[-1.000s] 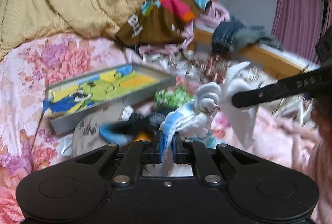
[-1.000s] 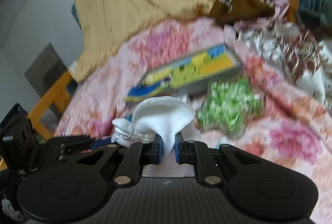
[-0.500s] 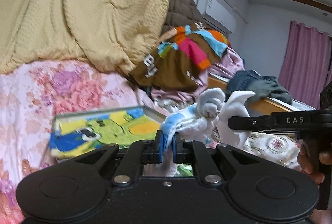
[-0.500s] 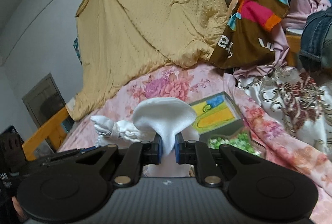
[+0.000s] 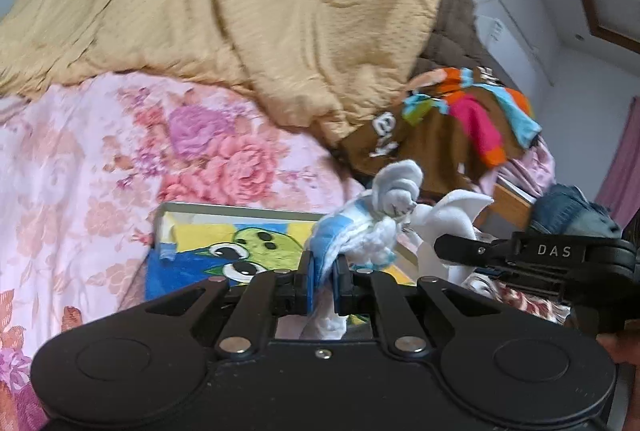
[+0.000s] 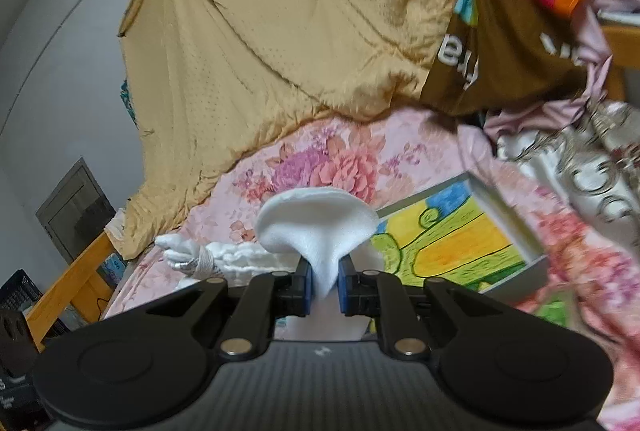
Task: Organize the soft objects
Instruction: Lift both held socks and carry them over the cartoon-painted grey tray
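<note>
bed (image 5: 80,171) with floral sheet is carrying a tan quilt (image 5: 240,11) | cartoon-printed box (image 5: 240,251) is lying open on it | white-and-blue sock (image 5: 360,231) is hanging above the box | left gripper (image 5: 323,285) fingers are clamping its blue end | right gripper (image 6: 323,289) fingers are pinching its white end

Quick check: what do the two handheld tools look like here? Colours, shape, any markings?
Both match. The left tool and right tool each have a matte black body with two round raised discs, angled black linkage arms with silver pivot screws, and blue pads on the fingers. Seen side-on from the left wrist camera, the right tool carries white "DAS" lettering on its black arm. No cables or sleeves visible.
</note>
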Demonstrator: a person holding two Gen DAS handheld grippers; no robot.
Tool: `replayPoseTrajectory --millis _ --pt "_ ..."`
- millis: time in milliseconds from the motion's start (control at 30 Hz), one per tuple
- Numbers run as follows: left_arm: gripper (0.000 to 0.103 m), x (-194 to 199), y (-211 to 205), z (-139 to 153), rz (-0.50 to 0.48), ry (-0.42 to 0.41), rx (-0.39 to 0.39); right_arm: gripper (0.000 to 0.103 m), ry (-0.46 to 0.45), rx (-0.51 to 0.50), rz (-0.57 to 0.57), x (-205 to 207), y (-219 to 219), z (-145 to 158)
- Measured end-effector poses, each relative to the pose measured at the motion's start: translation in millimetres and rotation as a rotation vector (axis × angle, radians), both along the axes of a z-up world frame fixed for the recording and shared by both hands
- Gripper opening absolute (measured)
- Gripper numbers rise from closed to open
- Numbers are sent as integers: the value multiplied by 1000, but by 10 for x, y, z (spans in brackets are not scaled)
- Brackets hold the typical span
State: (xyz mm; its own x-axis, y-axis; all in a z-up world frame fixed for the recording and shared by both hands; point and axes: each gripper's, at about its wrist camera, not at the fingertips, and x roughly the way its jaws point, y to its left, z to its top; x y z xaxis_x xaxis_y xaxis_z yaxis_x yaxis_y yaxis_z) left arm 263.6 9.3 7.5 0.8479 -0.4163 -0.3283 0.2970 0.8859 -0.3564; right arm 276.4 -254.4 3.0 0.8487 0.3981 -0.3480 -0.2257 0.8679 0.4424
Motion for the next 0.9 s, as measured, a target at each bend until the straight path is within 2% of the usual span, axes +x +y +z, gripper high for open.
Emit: replayPoseTrajectory --millis 200,600,900 --pt "8 207 114 -150 40 26 -14 14 27 -11 14 293 205 -124" --pt "9 428 247 -428 103 123 25 14 113 -69 -25 631 359 -357" --pt "11 471 236 -459 121 168 64 16 168 -101 -18 729 431 -508"
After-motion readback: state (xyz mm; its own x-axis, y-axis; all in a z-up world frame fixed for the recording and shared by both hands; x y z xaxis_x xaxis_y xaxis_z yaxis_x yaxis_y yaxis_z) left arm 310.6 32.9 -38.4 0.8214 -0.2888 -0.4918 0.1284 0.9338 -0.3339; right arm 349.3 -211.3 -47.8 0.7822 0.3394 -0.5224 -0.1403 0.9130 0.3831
